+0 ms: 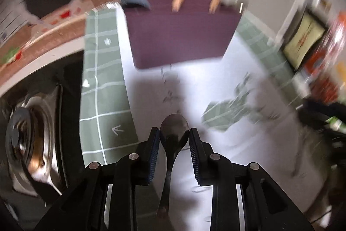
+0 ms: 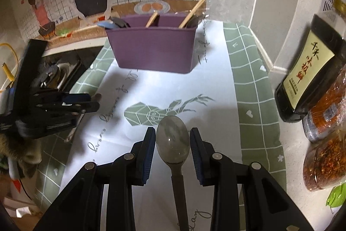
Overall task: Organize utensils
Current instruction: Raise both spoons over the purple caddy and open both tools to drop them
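A purple utensil caddy point(image 2: 153, 47) stands at the far end of the white and green mat; it holds wooden chopsticks point(image 2: 193, 11) and dark utensils point(image 2: 117, 23). In the blurred left wrist view the caddy point(image 1: 181, 34) is ahead. My left gripper point(image 1: 174, 133) is shut on a dark metal spoon point(image 1: 174, 133), bowl forward, above the mat. It also shows in the right wrist view point(image 2: 90, 101) at the left. My right gripper point(image 2: 172, 135) holds a grey metal spoon point(image 2: 173, 140) between its pads, bowl forward.
A gas stove point(image 2: 54, 73) lies left of the mat. A dark sauce bottle point(image 2: 309, 70) and jars of red chili flakes point(image 2: 326, 109) stand at the right. A wall with a cartoon sticker rises behind the caddy.
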`<state>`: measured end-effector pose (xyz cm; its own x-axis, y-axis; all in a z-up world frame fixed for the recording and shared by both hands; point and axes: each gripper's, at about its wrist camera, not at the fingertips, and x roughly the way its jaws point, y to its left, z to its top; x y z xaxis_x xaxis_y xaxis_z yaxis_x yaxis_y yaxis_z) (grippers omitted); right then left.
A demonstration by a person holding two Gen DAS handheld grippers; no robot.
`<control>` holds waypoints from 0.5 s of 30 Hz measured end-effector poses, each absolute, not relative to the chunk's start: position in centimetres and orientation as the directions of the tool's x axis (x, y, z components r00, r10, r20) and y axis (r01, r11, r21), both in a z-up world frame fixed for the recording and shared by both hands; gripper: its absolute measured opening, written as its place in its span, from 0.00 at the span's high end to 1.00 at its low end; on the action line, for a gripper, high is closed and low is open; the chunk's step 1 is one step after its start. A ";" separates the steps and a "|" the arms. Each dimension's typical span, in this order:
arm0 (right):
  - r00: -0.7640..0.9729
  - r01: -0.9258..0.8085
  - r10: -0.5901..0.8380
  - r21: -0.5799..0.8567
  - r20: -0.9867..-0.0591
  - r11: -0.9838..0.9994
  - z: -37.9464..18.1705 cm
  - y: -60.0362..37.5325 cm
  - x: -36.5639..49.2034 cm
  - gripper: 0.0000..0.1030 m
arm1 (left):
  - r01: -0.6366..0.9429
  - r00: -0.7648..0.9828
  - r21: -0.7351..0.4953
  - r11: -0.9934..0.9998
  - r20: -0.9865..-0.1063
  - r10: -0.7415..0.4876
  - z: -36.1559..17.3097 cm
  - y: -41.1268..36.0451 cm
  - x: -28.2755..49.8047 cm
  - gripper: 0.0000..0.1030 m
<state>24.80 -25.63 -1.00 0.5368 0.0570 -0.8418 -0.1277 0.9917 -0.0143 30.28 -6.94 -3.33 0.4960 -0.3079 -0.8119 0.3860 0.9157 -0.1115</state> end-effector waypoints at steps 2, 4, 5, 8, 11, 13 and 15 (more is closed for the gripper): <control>0.552 -0.128 0.061 -0.012 -0.832 0.992 -0.3 -25.5 24.8 0.70 | 0.367 0.541 -0.190 0.911 -0.753 -0.375 -1.3 -5.7 28.9 0.72; 0.569 -0.132 0.070 -0.007 -0.820 0.991 0.4 -25.4 24.9 0.70 | 0.360 0.562 -0.234 0.903 -0.718 -0.410 0.1 -5.0 28.0 0.72; 0.575 -0.133 0.072 -0.006 -0.815 0.991 0.7 -25.3 25.0 0.70 | 0.359 0.573 -0.244 0.901 -0.704 -0.419 0.8 -4.9 27.6 0.72; 0.592 -0.146 0.088 0.001 -0.801 0.989 1.6 -24.9 25.3 0.70 | 0.364 0.600 -0.232 0.902 -0.683 -0.417 2.2 -4.6 27.4 0.72; 0.611 -0.156 0.097 0.000 -0.786 0.988 2.4 -24.7 25.7 0.70 | 0.361 0.619 -0.221 0.906 -0.670 -0.410 3.2 -4.8 27.6 0.72; 0.620 -0.155 0.099 0.003 -0.778 0.988 2.8 -24.6 26.0 0.70 | 0.360 0.632 -0.214 0.908 -0.660 -0.407 4.0 -5.2 27.9 0.72; 0.628 -0.158 0.108 0.009 -0.771 0.987 3.3 -24.5 26.4 0.70 | 0.366 0.642 -0.206 0.907 -0.650 -0.407 4.7 -5.3 28.2 0.72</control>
